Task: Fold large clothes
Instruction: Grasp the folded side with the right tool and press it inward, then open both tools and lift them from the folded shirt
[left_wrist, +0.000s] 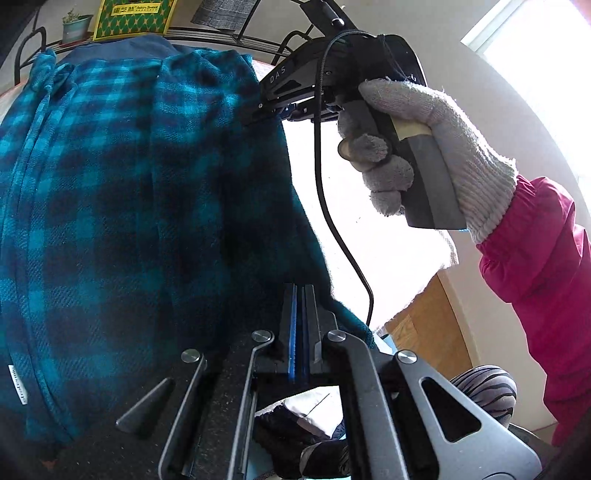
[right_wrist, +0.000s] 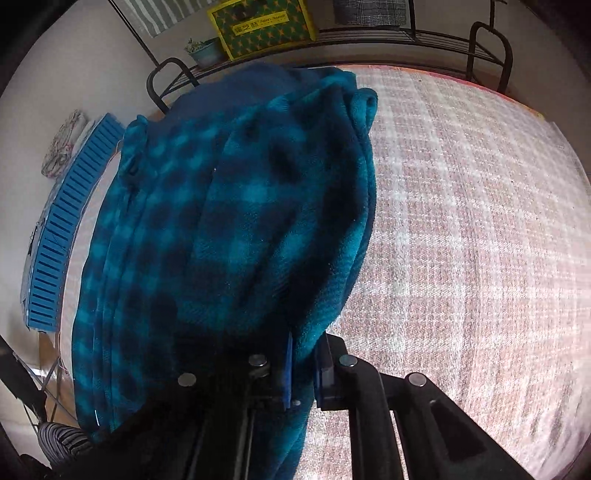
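**Both claws grip the checked garment above the bed**

Above the bed with the pink and white checked cover (right_wrist: 461, 221), a large teal and dark blue checked fleece garment (left_wrist: 129, 203) hangs in folds, lifted by 2 claws. It fills most of the left wrist view and the middle of the right wrist view.

The left claw (left_wrist: 300, 325) has its 2 blue-padded fingers pressed almost together, and the dark edge of the garment is caught between them. The cloth runs up and to the left from this grip.

The right claw (right_wrist: 304, 369) is closed on a thick fold of the same garment; the fabric bulges out above its blue pads and also hangs down below them. In the left wrist view this claw (left_wrist: 255, 118) bites the upper right edge of the cloth. It is held by the right hand in a grey knitted glove (left_wrist: 417, 147), with a bright pink sleeve (left_wrist: 535, 277) behind the wrist. A black cable (left_wrist: 332, 206) drops from it in a loose curve.

Behind the garment stands a black metal rack (right_wrist: 369, 38). On it I see a yellow and green patterned box (right_wrist: 262, 27) and a small potted plant (right_wrist: 203, 50) beside it. A blue slatted crate (right_wrist: 70, 229) stands at the left side of the right wrist view, near the pale wall.
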